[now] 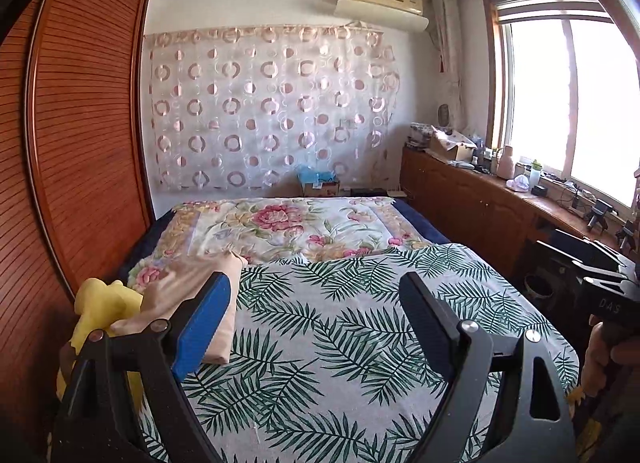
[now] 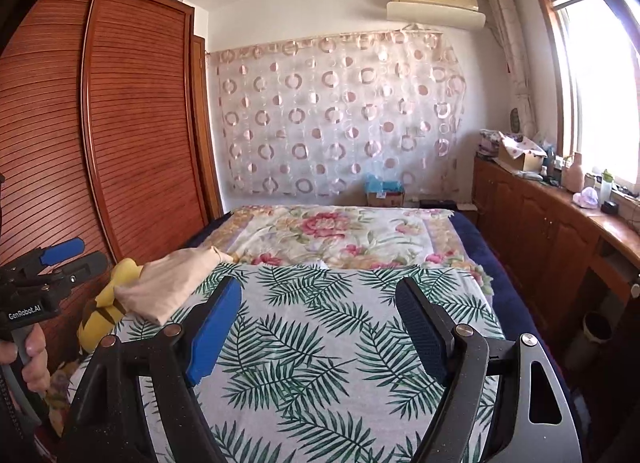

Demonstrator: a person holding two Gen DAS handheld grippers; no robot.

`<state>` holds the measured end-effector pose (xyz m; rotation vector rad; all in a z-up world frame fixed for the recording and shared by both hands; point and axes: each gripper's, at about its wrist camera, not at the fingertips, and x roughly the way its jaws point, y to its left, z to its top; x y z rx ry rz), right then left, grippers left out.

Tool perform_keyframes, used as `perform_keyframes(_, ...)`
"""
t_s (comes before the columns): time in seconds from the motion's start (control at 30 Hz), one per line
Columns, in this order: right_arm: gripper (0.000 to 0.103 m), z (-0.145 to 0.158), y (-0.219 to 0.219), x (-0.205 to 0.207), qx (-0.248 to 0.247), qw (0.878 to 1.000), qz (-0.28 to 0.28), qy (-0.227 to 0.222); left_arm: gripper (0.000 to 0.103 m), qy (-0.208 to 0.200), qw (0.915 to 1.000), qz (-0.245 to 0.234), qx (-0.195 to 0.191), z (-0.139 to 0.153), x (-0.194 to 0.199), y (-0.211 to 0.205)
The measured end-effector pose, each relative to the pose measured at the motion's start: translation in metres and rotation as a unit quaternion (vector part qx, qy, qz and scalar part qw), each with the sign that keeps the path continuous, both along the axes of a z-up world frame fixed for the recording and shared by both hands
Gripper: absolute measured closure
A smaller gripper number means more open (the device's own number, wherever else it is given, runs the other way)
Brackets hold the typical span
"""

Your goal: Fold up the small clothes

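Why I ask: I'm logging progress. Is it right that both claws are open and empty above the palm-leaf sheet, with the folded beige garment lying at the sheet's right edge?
Not quite: the folded beige garment lies at the left edge of the palm-leaf sheet, beside the yellow plush toy, as the right wrist view shows. Both the left claw and the right claw are open and empty.

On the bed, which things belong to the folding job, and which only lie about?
For the job: folded beige cloth garment; palm-leaf printed sheet; left gripper, open; right gripper, open.

Lying about: yellow plush toy; cardboard box; pink bottle.
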<state>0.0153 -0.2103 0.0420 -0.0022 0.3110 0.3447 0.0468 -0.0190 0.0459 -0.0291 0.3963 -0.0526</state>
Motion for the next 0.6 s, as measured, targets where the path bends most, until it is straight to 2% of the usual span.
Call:
perform_keyframes(0.17, 0.022, -0.008, 0.004, 0.000, 0.003, 1.000, -0.003, 0.000, 0.016, 0.000, 1.0000, 0.001, -0.004, 0.000, 0.000, 0.000)
perform_keyframes(0.6, 0.022, -0.003, 0.004, 0.010, 0.004, 1.000, -0.004, 0.002, 0.016, 0.000, 1.0000, 0.005, 0.001, -0.002, 0.000, -0.001)
